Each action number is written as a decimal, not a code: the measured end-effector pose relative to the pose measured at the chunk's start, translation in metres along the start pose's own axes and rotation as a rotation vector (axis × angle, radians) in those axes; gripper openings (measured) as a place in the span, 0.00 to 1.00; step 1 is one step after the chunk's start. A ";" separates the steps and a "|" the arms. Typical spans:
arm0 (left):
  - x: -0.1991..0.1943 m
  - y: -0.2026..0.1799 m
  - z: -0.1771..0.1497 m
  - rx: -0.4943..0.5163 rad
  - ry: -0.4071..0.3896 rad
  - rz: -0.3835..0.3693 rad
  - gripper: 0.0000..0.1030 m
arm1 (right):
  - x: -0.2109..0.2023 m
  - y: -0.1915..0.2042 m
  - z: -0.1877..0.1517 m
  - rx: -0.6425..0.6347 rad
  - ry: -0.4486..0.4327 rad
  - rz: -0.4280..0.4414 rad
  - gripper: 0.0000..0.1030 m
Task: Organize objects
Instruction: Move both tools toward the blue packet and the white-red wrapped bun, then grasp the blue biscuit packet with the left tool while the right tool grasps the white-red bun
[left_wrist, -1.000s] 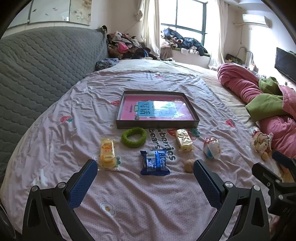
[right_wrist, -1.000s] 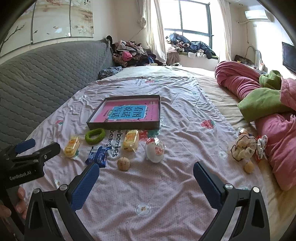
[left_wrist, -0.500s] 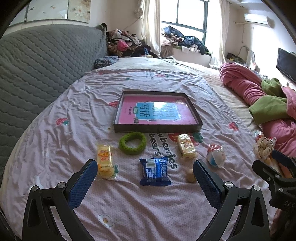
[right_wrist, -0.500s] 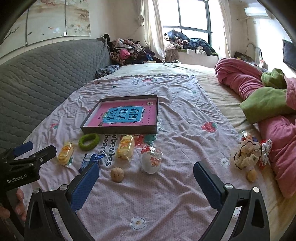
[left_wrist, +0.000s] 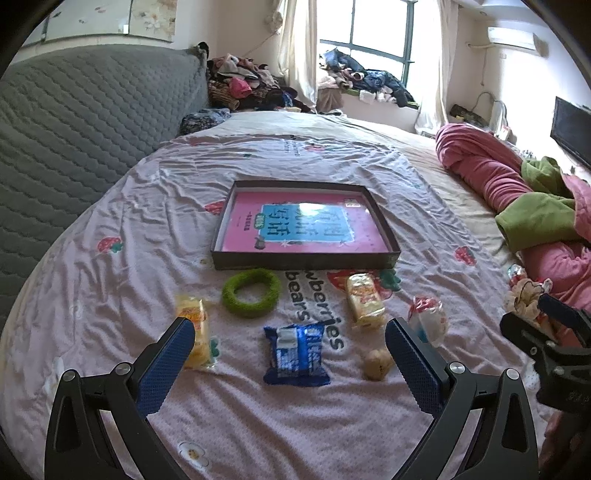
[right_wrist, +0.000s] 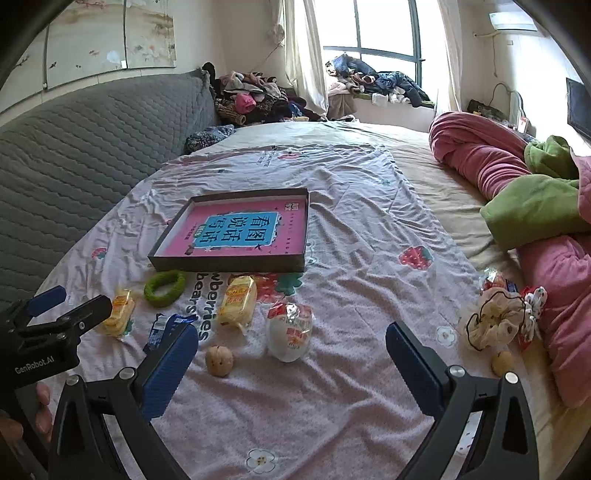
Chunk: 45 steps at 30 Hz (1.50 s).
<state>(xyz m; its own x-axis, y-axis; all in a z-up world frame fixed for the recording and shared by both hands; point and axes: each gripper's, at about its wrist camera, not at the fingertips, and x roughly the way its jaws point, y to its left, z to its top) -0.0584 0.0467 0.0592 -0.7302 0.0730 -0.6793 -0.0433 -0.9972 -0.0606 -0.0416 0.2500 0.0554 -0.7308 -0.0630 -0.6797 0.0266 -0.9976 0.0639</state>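
The left gripper (left_wrist: 290, 363) and right gripper (right_wrist: 291, 363) both hang wide apart, holding nothing, above the bedsheet (left_wrist: 110, 295). Nearest lies a blue snack packet (left_wrist: 295, 354), crinkled, with a walnut (left_wrist: 376, 363) to its right. Beyond the packet sit two yellow cake packets (left_wrist: 194, 332) (left_wrist: 364, 299), a white wrapped snack (right_wrist: 290, 330) and a fuzzy green ring (left_wrist: 251, 297). Farther still, a dark shallow tray (left_wrist: 306, 260) holds a pink book (left_wrist: 303, 225). Compared with a second earlier, both views have drawn nearer the packet.
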 end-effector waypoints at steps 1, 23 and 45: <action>0.001 -0.001 0.002 0.002 -0.003 -0.001 1.00 | 0.001 0.000 0.001 0.000 0.001 -0.002 1.00; 0.050 0.011 -0.010 -0.038 0.062 0.039 1.00 | 0.053 0.011 0.003 -0.032 0.077 0.005 1.00; 0.094 0.010 -0.028 -0.025 0.145 0.030 1.00 | 0.096 0.012 -0.007 -0.050 0.151 -0.014 1.00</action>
<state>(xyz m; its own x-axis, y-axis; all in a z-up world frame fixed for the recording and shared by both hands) -0.1081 0.0439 -0.0261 -0.6247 0.0467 -0.7795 -0.0048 -0.9984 -0.0560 -0.1063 0.2320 -0.0141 -0.6205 -0.0488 -0.7827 0.0539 -0.9984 0.0196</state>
